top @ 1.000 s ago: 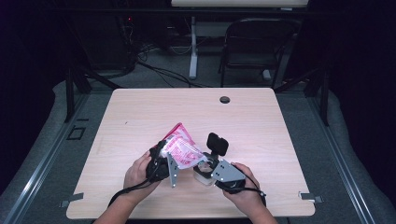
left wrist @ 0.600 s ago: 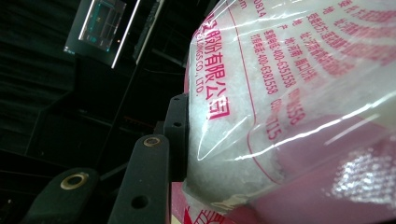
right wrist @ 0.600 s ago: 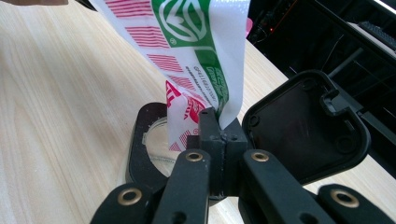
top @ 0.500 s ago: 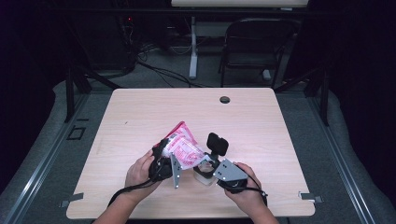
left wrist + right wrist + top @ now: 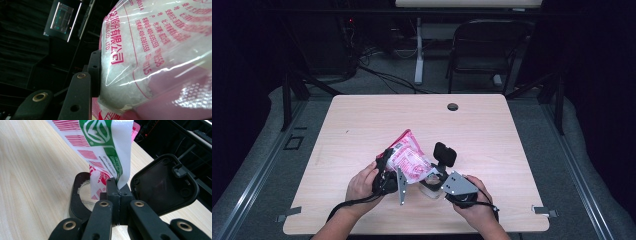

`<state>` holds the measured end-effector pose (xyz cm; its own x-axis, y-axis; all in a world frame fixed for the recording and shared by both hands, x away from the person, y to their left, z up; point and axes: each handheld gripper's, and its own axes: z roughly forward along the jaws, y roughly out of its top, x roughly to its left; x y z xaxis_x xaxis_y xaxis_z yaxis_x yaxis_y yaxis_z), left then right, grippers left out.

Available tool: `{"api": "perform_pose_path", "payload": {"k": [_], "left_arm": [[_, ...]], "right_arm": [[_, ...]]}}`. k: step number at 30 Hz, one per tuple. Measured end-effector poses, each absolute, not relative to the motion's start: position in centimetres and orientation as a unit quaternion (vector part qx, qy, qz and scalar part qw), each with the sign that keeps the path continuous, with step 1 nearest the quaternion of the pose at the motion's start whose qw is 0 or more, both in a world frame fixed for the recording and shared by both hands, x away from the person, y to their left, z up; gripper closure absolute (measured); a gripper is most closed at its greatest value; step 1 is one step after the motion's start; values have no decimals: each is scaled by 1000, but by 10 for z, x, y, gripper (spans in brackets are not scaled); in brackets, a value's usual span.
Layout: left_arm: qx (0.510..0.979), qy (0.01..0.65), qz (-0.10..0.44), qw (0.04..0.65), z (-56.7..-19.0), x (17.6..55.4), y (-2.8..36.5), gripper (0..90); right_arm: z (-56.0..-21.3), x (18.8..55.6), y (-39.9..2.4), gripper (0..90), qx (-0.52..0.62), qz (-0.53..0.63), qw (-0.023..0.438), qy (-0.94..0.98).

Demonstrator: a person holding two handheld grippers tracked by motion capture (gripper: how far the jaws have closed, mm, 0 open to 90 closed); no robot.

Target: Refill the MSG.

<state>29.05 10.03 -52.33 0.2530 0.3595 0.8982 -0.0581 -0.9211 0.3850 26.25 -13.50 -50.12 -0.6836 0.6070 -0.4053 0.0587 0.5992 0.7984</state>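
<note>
The bag, pink and clear plastic filled with white granules, was held tilted above the near middle of the surface. Its low end hung over a small jar with a black rim and a hinged black lid standing open.

The left gripper pinched the body of the bag: in the left gripper view one finger pressed against the film, and the granules bulged beside it. The right gripper had its fingers pressed together on a corner of the bag's low end, directly above the jar mouth.

The step in hand appeared to be pouring the granules into the jar. Recommended practice:

- Keep the pinched corner centred over the mouth, not over the rim, so that spill does not reach the surface.
- Raise the left side slowly; granules move in surges once the film slackens.
- Do not tighten the left fingers further, since squeezing may force the contents out too fast.
- Keep the bag clear of the open lid, which stood just beside the stream path and might tip the jar if struck.

Whether the corner was already cut open could not be told.
</note>
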Motion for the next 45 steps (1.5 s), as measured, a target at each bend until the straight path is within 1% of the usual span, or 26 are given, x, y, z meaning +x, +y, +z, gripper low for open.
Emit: {"api": "perform_pose_path", "payload": {"k": [18, 32, 45], "left_arm": [[768, 87, 613, 161, -521, 289, 100, 688], [757, 74, 632, 148, -520, 288, 98, 690], [756, 66, 636, 145, -517, 287, 95, 690]], "right_arm": [[-503, 261, -135, 900, 203, 400, 341, 826], [-503, 259, -136, 900, 197, 403, 337, 827], [-503, 257, -137, 900, 198, 403, 335, 828]]}}
